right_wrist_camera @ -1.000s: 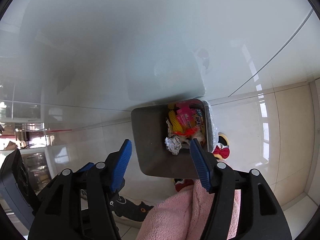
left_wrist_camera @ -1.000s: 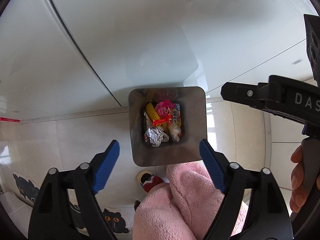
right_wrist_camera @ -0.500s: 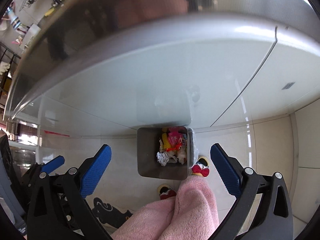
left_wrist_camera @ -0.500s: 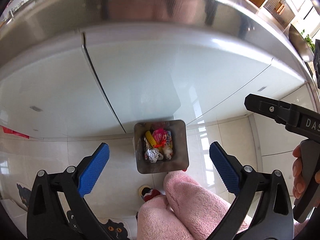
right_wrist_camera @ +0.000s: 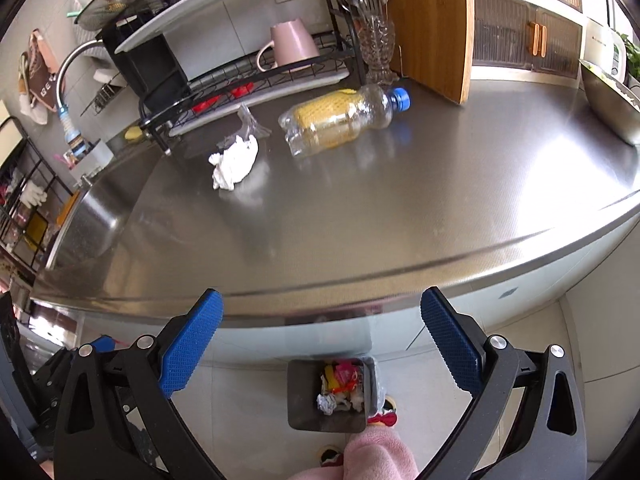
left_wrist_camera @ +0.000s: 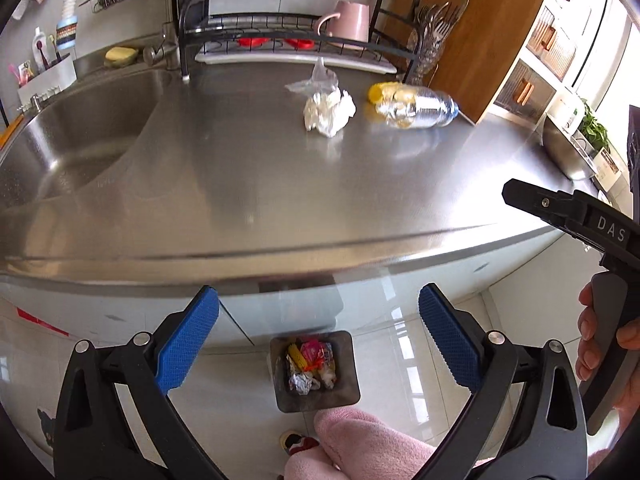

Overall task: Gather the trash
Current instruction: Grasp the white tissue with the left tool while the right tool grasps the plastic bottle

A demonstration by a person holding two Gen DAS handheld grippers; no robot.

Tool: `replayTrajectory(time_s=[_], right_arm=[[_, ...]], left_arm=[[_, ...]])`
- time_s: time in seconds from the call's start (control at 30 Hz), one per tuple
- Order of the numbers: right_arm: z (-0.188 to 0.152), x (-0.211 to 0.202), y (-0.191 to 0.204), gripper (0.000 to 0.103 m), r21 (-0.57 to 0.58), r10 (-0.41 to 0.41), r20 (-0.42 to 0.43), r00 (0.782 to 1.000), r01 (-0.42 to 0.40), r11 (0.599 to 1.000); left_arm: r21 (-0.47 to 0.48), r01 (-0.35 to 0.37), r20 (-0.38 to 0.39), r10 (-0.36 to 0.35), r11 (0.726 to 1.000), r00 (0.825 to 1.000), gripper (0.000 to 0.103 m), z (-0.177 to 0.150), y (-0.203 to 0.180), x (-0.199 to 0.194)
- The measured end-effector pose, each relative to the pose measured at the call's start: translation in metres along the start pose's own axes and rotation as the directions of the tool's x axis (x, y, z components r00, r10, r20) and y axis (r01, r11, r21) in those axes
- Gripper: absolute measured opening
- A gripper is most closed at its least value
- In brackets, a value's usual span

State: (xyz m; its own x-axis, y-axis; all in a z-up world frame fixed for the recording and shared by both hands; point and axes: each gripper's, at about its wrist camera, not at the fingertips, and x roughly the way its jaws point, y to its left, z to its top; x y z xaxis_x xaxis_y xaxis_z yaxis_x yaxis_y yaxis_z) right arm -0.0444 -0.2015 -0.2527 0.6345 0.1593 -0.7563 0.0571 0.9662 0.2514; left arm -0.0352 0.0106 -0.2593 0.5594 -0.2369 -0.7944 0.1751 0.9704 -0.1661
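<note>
Tongs, left (left_wrist_camera: 318, 342) and right (right_wrist_camera: 320, 344), both gaping wide, holding nothing. Reach step: next I'd go for the tissue wad (right_wrist_camera: 234, 162) at 11 o'clock, then bottle (right_wrist_camera: 340, 120).

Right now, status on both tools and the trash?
Left tool open, empty. Right tool open, empty. Tissue, bottle on counter; bin on the floor below. Path clear.

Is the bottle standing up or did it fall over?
Fallen over. The bottle lies on its side on the counter, blue cap pointing right toward the wooden board, beside the crumpled tissue.
</note>
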Motion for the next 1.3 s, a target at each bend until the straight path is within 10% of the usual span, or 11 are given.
replayTrajectory(time_s=[0.93,1.3], right_arm=[[0.174,0.121,-0.019,0.098,0.125,-0.066,-0.086,0.994,0.076,0.989],[0.169,0.163,-0.033,0.078,0.051,-0.067,-0.229,0.971,0.081,0.995]], left_arm=[[0.1,-0.035,0.015,0.034,0.994,0.999,0.093,0.18,-0.011,0.116],[0.071,0.01,-0.119,-0.001,0.997,0.993,0.064,0.18,-0.011,0.17]])
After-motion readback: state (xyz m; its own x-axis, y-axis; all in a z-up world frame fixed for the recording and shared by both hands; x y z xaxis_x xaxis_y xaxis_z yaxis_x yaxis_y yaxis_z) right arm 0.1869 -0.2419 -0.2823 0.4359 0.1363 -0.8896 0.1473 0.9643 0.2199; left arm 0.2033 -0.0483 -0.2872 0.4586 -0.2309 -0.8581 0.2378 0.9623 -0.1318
